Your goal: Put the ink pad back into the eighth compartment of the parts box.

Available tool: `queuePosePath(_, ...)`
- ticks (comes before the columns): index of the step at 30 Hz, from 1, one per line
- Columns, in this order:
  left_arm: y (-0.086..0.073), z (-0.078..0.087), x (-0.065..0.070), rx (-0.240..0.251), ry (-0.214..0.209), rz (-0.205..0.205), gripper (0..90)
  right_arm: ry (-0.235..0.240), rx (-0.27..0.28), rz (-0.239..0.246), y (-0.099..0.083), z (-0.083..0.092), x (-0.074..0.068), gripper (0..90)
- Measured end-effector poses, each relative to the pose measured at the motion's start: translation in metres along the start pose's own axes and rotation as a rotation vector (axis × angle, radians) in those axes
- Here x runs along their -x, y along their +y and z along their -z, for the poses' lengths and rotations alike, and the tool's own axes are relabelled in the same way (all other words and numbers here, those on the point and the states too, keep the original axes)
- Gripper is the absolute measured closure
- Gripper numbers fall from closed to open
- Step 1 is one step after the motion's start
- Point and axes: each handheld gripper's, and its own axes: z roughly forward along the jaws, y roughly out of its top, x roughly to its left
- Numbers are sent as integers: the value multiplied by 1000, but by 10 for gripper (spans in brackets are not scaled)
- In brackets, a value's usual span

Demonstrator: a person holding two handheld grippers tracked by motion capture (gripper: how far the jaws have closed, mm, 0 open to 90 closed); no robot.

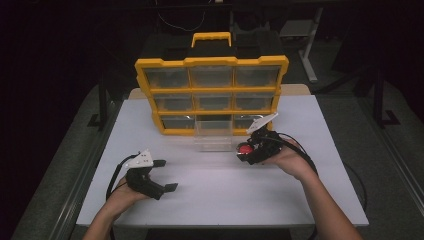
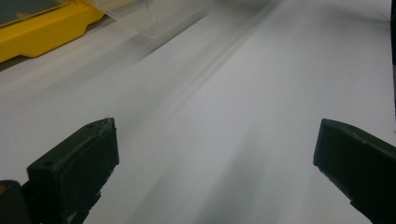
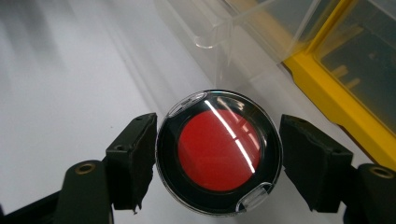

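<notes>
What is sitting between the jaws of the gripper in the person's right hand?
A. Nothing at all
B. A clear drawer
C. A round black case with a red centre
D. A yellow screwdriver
C: the right gripper view shows a round black case with a red centre sitting between the right gripper's two black jaws, above the white table.

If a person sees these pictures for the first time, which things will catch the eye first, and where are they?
The yellow drawer cabinet stands at the far side of the white table, with its clear bottom middle drawer pulled out. Just right of that drawer, the right gripper has a round black case with a red centre between its jaws. The left gripper hangs wide open over bare table near the front left.
</notes>
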Motion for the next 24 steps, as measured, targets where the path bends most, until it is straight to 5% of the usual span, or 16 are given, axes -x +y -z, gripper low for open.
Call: queuePosePath(24, 0, 0, 0, -2, 2, -5, 0, -18, 8, 2, 23, 17, 4, 287)
